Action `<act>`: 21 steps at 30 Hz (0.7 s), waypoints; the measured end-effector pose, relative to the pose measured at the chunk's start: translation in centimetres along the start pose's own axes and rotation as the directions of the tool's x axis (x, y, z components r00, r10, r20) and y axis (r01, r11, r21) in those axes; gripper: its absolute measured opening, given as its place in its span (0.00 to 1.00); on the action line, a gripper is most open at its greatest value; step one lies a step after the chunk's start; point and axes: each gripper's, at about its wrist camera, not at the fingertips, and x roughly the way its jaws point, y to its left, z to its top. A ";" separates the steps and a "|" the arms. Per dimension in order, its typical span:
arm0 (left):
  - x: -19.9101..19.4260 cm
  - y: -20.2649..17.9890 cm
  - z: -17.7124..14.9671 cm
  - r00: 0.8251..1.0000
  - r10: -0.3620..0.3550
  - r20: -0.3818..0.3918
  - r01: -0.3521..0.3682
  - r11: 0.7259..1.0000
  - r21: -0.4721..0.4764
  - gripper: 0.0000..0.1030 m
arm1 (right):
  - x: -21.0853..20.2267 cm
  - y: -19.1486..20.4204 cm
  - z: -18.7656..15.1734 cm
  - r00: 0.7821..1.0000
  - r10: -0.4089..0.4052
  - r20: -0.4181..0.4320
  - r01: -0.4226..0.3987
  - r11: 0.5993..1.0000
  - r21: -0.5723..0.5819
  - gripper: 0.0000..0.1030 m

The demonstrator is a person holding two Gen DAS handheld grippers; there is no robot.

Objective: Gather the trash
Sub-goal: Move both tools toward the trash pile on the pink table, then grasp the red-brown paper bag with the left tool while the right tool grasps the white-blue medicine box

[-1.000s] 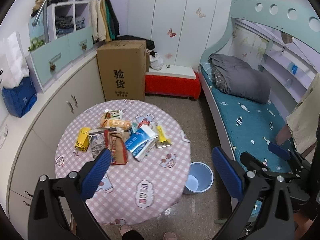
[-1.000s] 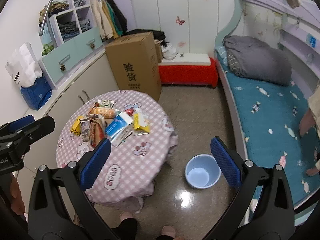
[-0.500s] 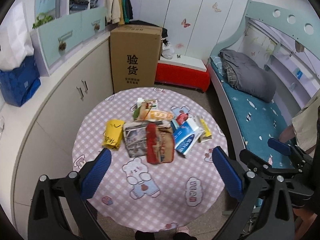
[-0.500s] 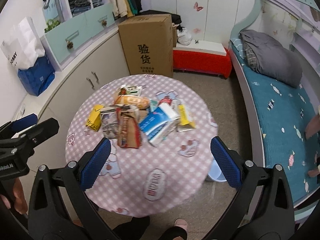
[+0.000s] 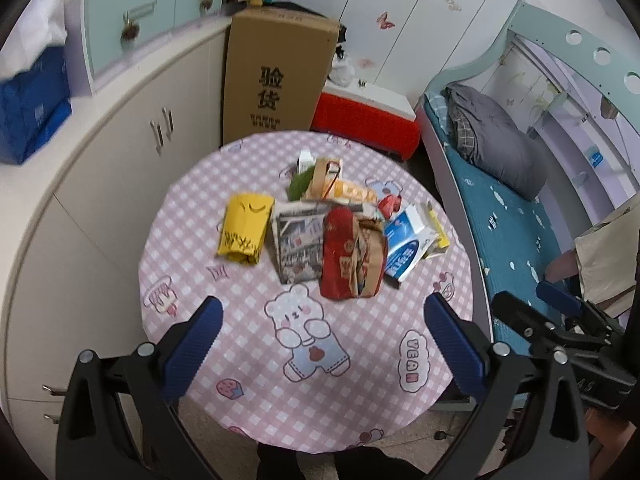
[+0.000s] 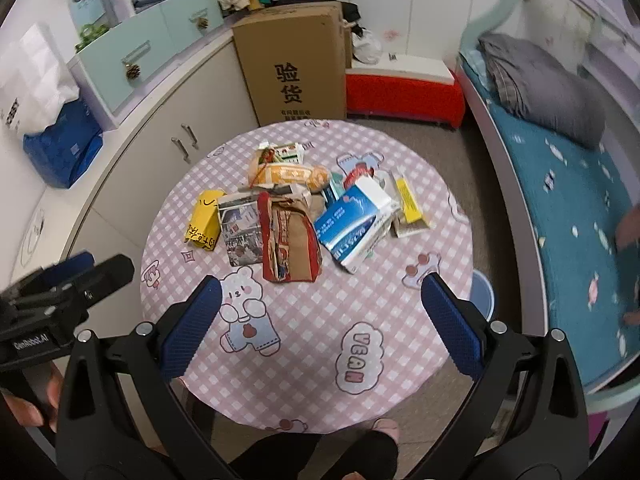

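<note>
Both claws hang spread and empty over the near edge of the round table (image 6: pixel 360 400). From the right gripper (image 6: pixel 320 320) the red-brown bag (image 6: pixel 290 238) lies just ahead, long axis running near-to-far; the left gripper (image 5: pixel 320 340) sits about as close to it.
</note>
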 end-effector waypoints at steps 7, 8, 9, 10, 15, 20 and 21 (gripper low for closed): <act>3.9 2.0 -1.8 0.995 -0.026 -0.092 0.020 0.998 -0.063 0.95 | 2.7 -2.4 -1.9 0.999 0.012 -0.041 -0.008 0.994 0.105 0.95; 4.6 2.2 -2.0 0.994 -0.034 -0.106 0.026 0.997 -0.076 0.95 | 3.0 -2.7 -2.1 0.999 0.020 -0.046 -0.014 0.993 0.118 0.95; 5.4 2.6 -2.1 0.991 -0.048 -0.124 0.036 0.995 -0.097 0.93 | 3.6 -3.1 -2.3 0.998 0.031 -0.056 -0.023 0.991 0.132 0.95; 6.1 2.8 -2.2 0.989 -0.055 -0.136 0.039 0.993 -0.112 0.90 | 4.2 -3.6 -2.4 0.997 0.041 -0.064 -0.031 0.989 0.146 0.95; 9.5 1.8 -1.9 0.983 -0.054 -0.176 0.029 0.990 -0.140 0.80 | 7.4 -6.6 -2.6 0.993 0.070 -0.097 -0.049 0.978 0.204 0.95; 12.6 -2.3 -0.5 0.982 -0.016 -0.186 0.003 0.997 -0.071 0.78 | 10.0 -9.8 -1.4 0.988 0.094 -0.124 -0.062 0.970 0.235 0.95; 13.8 -3.5 -0.1 0.980 0.006 -0.198 -0.015 0.999 -0.045 0.77 | 10.6 -10.5 -1.0 0.986 0.103 -0.127 -0.070 0.968 0.243 0.95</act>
